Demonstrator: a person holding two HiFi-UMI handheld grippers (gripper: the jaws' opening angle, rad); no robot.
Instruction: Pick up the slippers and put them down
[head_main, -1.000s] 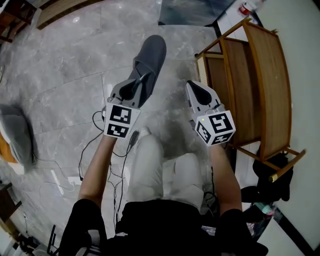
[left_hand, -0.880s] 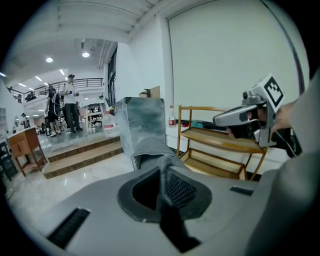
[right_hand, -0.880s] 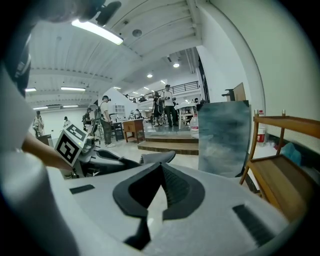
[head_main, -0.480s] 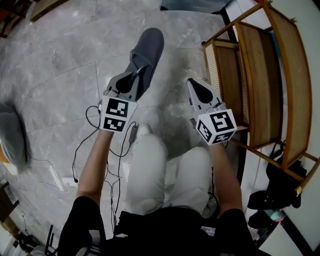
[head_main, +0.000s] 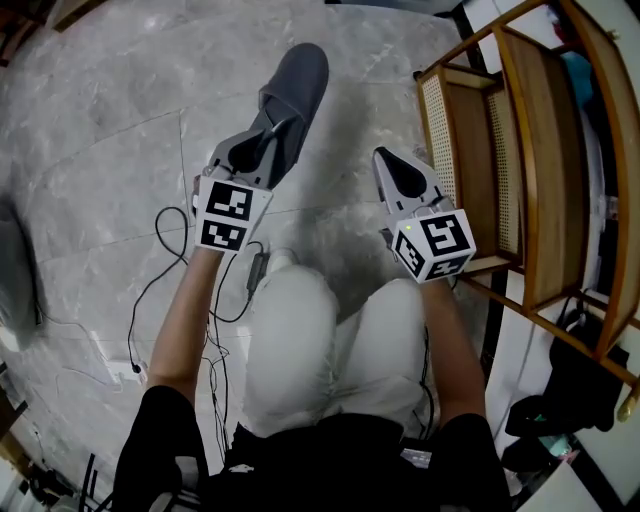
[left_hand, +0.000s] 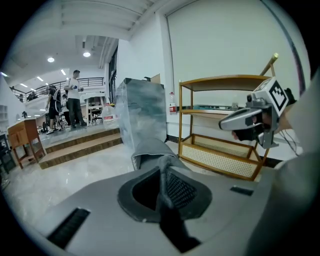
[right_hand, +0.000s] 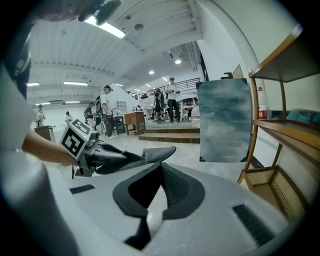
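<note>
Grey marble floor (head_main: 100, 150) lies left of a wooden shelf (head_main: 530, 150). Farther from the shelf, the left gripper (head_main: 280, 135) clamps a grey slipper (head_main: 305, 85) by its heel, held in the air. Beside the shelf, the right gripper (head_main: 382, 157) has its jaws pressed together on nothing.

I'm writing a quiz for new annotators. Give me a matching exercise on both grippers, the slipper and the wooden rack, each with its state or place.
1 left gripper
2 right gripper
3 slipper
4 wooden rack

A shut, empty
B at the person's right
C shut on the slipper
D grey, held by one end

Pairs: 1-C, 2-A, 3-D, 4-B
</note>
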